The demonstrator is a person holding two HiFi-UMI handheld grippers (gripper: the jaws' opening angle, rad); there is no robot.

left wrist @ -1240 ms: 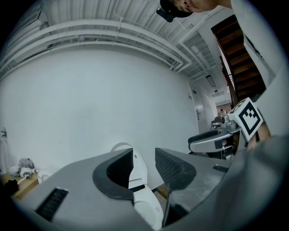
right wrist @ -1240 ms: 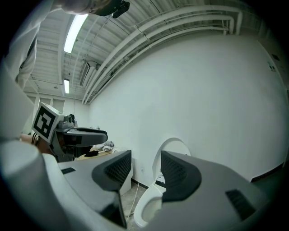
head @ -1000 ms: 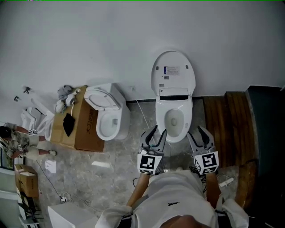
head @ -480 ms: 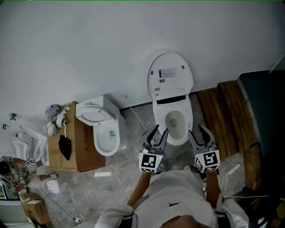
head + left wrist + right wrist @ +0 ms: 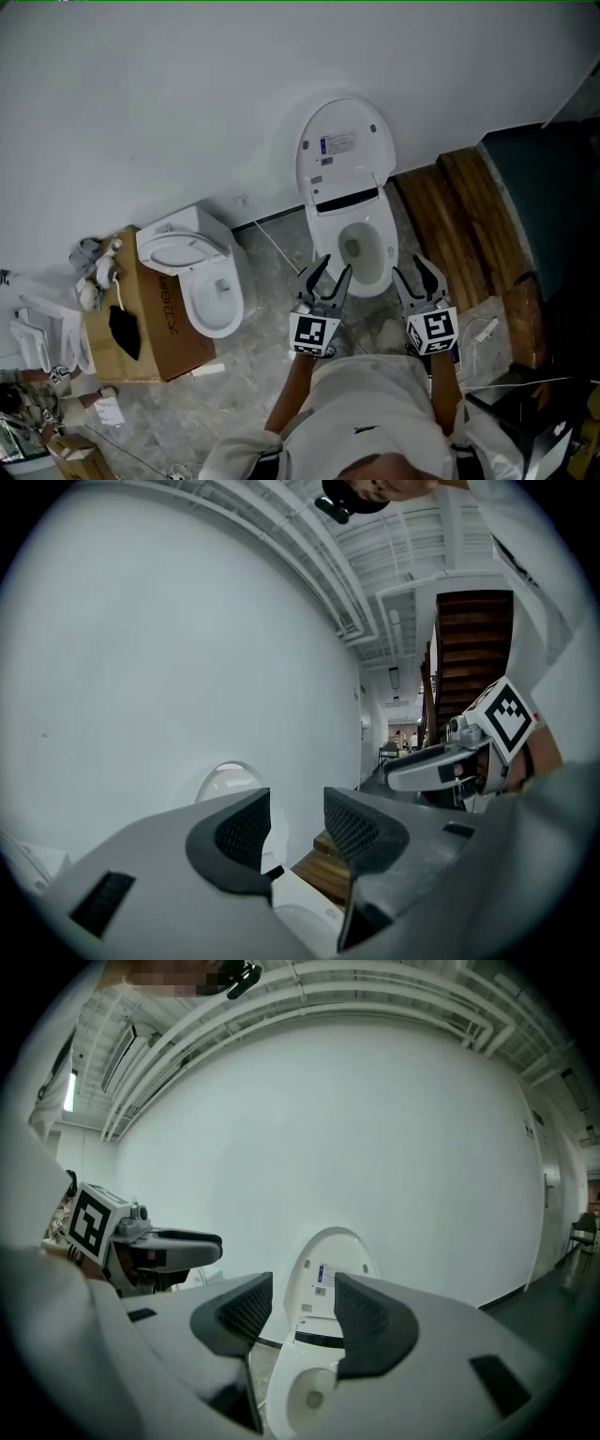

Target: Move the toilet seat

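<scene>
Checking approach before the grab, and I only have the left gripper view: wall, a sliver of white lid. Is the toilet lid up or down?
Observer: Up. In the head view the lid stands open against the wall, with the bowl exposed.
Operator: Where do the grippers sit relative to it?
Observer: At the bowl's front end, left gripper on its left side, right gripper on its right. Neither holds anything.
Operator: Anything else close by?
Observer: A second toilet on the floor to the left, next to a cardboard box.
</scene>
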